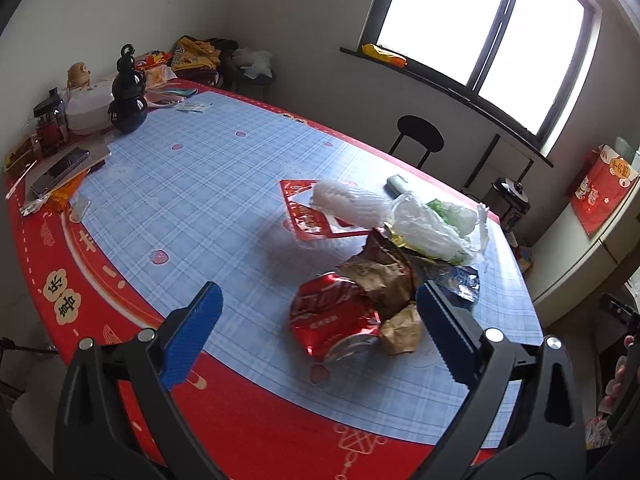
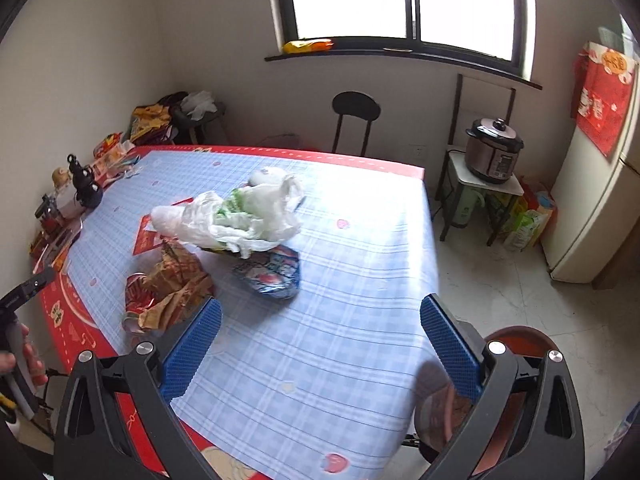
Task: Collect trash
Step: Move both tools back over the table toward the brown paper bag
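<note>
Both the left tool (image 1: 320, 316) and the right tool (image 2: 320, 328) hang spread and empty above the worktop (image 2: 340, 320). The trash lies heaped mid-worktop: a white plastic bag (image 2: 240, 220) holding something green, touching a crumpled brown paper bag (image 1: 384, 276), a red wrapper (image 1: 332, 320) and a blue wrapper (image 2: 272, 276).

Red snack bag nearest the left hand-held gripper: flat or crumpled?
Crumpled. The red snack bag is creased and bunched, lying on the tablecloth against the crumpled brown paper bag. Whether it is empty cannot be told.

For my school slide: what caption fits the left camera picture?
Open left gripper hovers above crumpled red wrapper and brown paper bag.
</note>
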`<state>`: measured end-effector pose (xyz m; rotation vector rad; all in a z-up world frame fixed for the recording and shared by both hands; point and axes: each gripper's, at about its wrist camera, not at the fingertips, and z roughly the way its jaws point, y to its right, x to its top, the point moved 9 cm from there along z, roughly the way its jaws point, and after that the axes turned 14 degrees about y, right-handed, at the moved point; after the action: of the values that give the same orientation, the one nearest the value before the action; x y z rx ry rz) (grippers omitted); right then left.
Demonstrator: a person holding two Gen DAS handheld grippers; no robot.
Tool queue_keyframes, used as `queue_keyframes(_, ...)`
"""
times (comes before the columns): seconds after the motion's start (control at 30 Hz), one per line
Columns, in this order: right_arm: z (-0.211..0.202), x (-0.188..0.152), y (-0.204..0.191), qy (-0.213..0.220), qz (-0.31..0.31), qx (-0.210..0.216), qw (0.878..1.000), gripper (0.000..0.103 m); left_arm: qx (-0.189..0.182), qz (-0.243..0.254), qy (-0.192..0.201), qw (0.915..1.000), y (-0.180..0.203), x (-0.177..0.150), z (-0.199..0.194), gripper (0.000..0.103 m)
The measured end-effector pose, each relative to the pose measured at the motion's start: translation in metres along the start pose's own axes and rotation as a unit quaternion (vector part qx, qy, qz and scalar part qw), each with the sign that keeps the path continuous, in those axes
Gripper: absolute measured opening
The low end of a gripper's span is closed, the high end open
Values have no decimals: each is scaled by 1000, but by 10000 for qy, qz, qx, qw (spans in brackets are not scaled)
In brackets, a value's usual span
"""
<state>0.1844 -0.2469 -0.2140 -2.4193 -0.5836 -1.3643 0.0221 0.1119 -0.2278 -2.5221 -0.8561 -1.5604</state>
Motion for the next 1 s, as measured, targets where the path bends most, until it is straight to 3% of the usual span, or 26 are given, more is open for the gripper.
queue_keyframes(0.3,96,-19,-160,-541,-926,731,9915,98,-440,160,-598,9971,-61,-10,64,96)
queue_keyframes(0.5,152,-43,-228,-1015,-1376,1261,9772,98,-572,44,-870,9946,-80,-20,79,96)
queue_keyframes(0.77,200,-71,-243,-1632,-1677,1429,9617,98,-788,-32,-1049,9913,-92,-27,83,95)
queue_keyframes(1.0,214,-77,-234,-1900,-1336,1552,9602,98,-883,-107,-1164,9892,-95,-33,90,95)
